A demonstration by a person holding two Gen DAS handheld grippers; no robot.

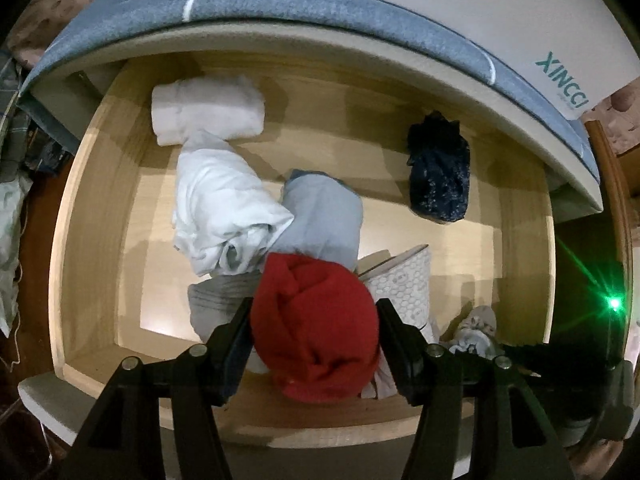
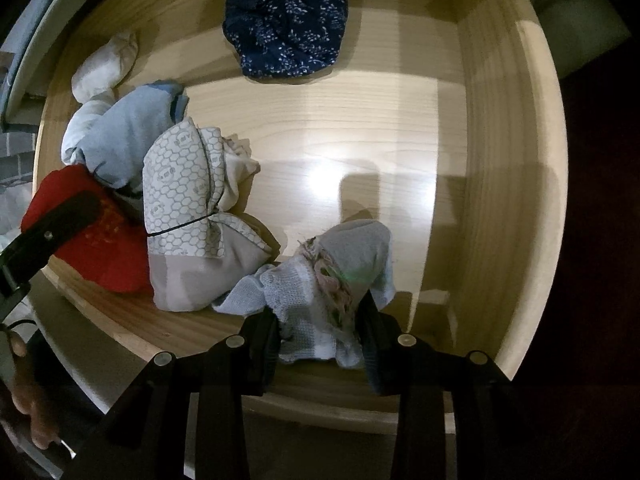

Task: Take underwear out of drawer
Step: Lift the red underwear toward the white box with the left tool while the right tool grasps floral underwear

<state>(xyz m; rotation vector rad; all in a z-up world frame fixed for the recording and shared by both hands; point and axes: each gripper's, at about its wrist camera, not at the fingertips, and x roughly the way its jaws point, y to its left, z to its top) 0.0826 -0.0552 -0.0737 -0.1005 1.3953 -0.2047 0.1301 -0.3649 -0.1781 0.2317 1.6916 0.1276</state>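
An open wooden drawer [image 1: 96, 200] holds several rolled undergarments. My left gripper [image 1: 314, 306] points down into it with its jaws wide apart. A red rolled piece of underwear [image 1: 316, 332] sits between the fingers, and the pads stand at its sides without squeezing it. The right wrist view shows that red roll [image 2: 104, 256] at the left, with a left finger [image 2: 60, 216] over it. My right gripper [image 2: 320, 312] is shut on a pale blue and white knitted garment [image 2: 352, 248] near the drawer's front wall [image 2: 320, 400].
Other rolls lie in the drawer: two white ones [image 1: 208, 108] [image 1: 224, 208], a light blue one [image 1: 324, 216], a honeycomb-patterned one [image 2: 180, 184] and a navy speckled one [image 2: 286, 20]. A blue-edged mattress [image 1: 280, 4] overhangs the back. A hand [image 2: 28, 400] shows at lower left.
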